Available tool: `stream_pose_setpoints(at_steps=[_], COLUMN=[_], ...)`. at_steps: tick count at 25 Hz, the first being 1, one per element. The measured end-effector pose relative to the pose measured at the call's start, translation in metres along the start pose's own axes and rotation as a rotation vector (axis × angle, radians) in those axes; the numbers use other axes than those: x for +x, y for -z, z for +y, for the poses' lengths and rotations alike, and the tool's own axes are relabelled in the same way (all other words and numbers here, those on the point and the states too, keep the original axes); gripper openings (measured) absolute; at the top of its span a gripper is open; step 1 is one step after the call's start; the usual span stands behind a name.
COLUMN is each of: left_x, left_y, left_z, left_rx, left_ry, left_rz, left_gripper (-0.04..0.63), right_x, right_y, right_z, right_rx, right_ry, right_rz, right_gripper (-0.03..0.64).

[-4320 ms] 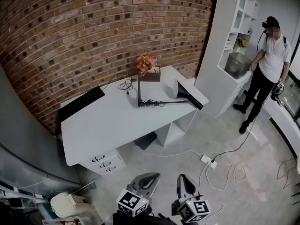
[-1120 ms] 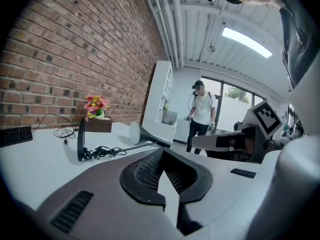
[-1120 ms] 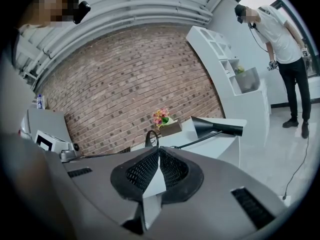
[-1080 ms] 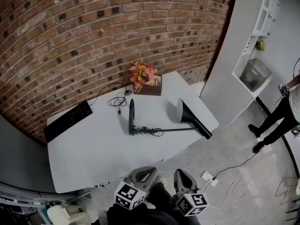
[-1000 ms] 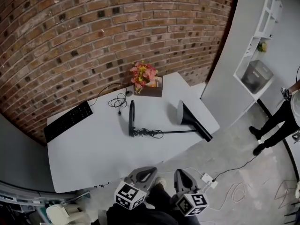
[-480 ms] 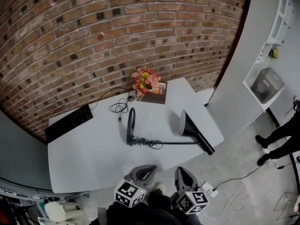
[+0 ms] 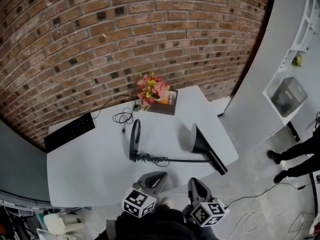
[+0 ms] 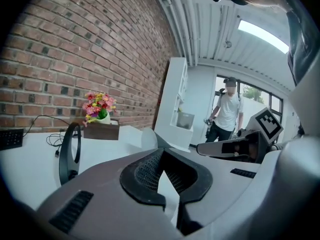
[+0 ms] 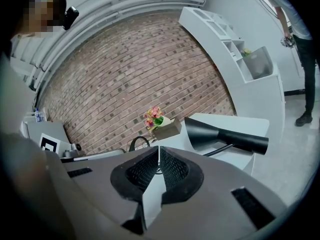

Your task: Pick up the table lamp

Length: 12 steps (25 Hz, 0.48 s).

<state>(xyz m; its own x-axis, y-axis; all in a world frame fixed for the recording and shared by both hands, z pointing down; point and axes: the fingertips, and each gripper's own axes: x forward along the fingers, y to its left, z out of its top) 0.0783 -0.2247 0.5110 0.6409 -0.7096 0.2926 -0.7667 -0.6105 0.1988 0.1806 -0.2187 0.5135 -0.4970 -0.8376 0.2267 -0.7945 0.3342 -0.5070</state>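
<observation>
The black table lamp (image 7: 175,159) lies on its side on the white desk (image 7: 85,169). Its ring base (image 7: 133,139) stands on edge at the left, and its cone shade (image 7: 202,148) reaches the desk's right front corner. Both grippers hover in front of the desk's near edge, apart from the lamp. My left gripper (image 7: 159,175) is shut and empty, in line with the lamp's rod. Just below the shade, my right gripper (image 7: 194,182) is shut and empty too. Past the shut left jaws, the left gripper view shows the ring base (image 8: 69,152). The shade (image 9: 222,135) fills the right gripper view.
A flower box (image 7: 158,94) stands at the desk's back by the brick wall (image 7: 125,29), with a black keyboard (image 7: 69,132) at the left and a coiled cable (image 7: 121,117) between. A white shelf unit (image 7: 295,49) and a person's legs (image 7: 299,160) are at the right.
Both grippers and my head have moved toward the desk, so the lamp now lies closer in front of the jaws. Both grippers stayed shut.
</observation>
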Motion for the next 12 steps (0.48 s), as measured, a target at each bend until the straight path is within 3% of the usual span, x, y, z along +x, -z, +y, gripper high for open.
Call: stream_pose_setpoints(at_steps=[12], left_x=[0.011], left_y=[0.002], left_z=[0.036], left_rx=[-0.026], left_ry=[-0.085], left_rz=[0.044], left_gripper=[0.006], right_x=[0.024], right_y=[0.0], right_z=[-0.011], right_rx=[0.079], right_ry=[-0.022], right_rz=[0.017], right_gripper=[0.014])
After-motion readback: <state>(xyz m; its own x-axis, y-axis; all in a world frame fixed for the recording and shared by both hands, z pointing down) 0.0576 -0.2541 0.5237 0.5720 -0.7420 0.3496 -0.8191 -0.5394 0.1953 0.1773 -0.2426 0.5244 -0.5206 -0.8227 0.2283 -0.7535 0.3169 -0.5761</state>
